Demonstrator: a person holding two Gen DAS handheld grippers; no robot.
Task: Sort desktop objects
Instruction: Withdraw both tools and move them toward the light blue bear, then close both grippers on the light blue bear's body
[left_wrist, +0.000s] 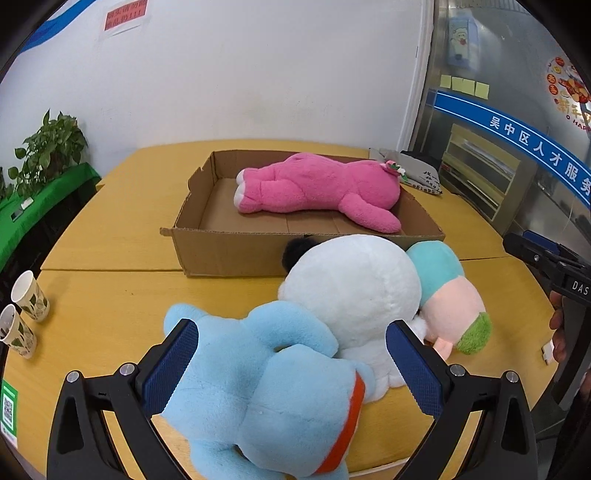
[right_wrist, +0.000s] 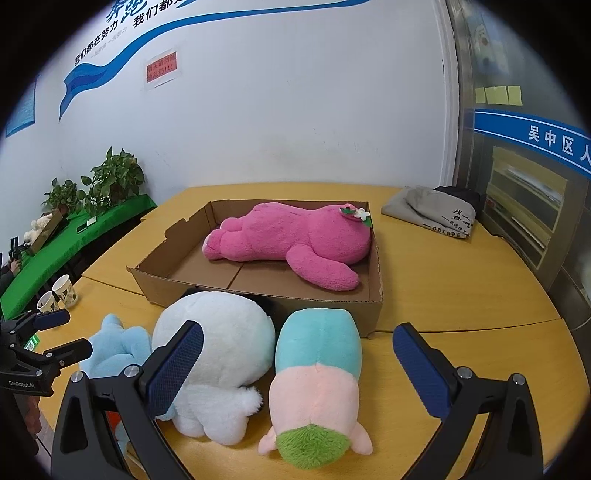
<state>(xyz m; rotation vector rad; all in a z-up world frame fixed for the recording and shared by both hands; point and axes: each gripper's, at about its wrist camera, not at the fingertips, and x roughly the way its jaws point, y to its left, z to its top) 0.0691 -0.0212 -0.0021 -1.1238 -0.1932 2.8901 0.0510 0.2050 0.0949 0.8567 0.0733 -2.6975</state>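
Note:
A pink plush bear (left_wrist: 317, 188) (right_wrist: 295, 238) lies inside an open cardboard box (left_wrist: 221, 251) (right_wrist: 155, 280) on the yellow table. In front of the box lie three plush toys side by side: a light blue one (left_wrist: 266, 391) (right_wrist: 118, 347), a white one (left_wrist: 354, 295) (right_wrist: 218, 354) and a teal, pink and green one (left_wrist: 450, 302) (right_wrist: 317, 376). My left gripper (left_wrist: 291, 369) is open, its jaws either side of the light blue toy. My right gripper (right_wrist: 299, 373) is open, its jaws astride the teal and pink toy.
Two paper cups (left_wrist: 22, 314) (right_wrist: 59, 295) stand at the table's left edge. A folded grey cloth (right_wrist: 432, 214) (left_wrist: 413, 170) lies at the far right. A green-covered bench with plants (right_wrist: 74, 221) runs along the left wall. A glass cabinet (right_wrist: 524, 199) stands right.

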